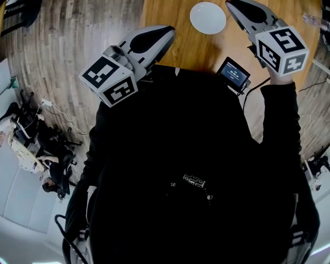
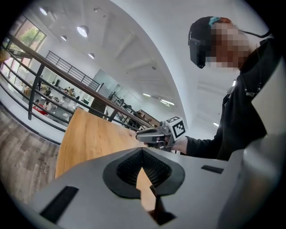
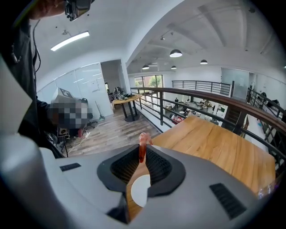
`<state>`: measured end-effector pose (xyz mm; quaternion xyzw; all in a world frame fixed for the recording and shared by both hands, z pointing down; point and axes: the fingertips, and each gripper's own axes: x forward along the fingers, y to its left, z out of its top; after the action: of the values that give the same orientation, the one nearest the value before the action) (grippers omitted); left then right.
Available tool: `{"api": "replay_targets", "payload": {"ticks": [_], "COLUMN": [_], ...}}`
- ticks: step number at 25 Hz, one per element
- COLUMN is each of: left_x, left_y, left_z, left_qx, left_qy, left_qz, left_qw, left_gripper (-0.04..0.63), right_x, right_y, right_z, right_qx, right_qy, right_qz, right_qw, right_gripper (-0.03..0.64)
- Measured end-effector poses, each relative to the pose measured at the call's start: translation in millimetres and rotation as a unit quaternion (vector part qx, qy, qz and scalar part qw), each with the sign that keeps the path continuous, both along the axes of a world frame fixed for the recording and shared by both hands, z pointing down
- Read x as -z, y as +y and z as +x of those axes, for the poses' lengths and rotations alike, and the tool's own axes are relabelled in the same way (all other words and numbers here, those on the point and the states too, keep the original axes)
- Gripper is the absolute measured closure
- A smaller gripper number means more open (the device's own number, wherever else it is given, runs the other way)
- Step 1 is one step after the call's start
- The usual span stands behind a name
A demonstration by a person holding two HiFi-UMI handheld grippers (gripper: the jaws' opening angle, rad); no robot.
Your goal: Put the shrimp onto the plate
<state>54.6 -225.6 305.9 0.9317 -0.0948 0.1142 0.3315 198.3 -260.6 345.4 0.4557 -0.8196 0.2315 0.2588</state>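
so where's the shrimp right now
The small red-orange shrimp is pinched at the tips of the right hand-held gripper, centre of the right gripper view, close by the round white plate.

Left gripper and right gripper flank the plate (white).

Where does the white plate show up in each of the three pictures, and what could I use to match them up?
Head view: the white plate lies near the top edge, right of centre, on the wooden table.
Left gripper view: not in it.
Right gripper view: low centre, seen through the gap between the jaws.
Shared landmark: the wooden table, in all three.
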Motion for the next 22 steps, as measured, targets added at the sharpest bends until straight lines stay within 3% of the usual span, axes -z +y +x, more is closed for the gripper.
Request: {"api": "replay_targets", "payload": {"ticks": [22], "left_x": [-6.0], "left_y": [23.8], "left_z": [-22.6], "left_qx": [0.042], "left_qy": [-0.019], "left_qz": [-0.019], "left_qw": [0.9987], "left_gripper": [0.589], "right_x": [-62.8], "right_y": [7.3], "right_z": [-7.0], "right_qx": [0.052], "right_qy": [0.041], "right_qz": [-0.046], "right_qw": [0.997], "right_gripper": [0.560]}}
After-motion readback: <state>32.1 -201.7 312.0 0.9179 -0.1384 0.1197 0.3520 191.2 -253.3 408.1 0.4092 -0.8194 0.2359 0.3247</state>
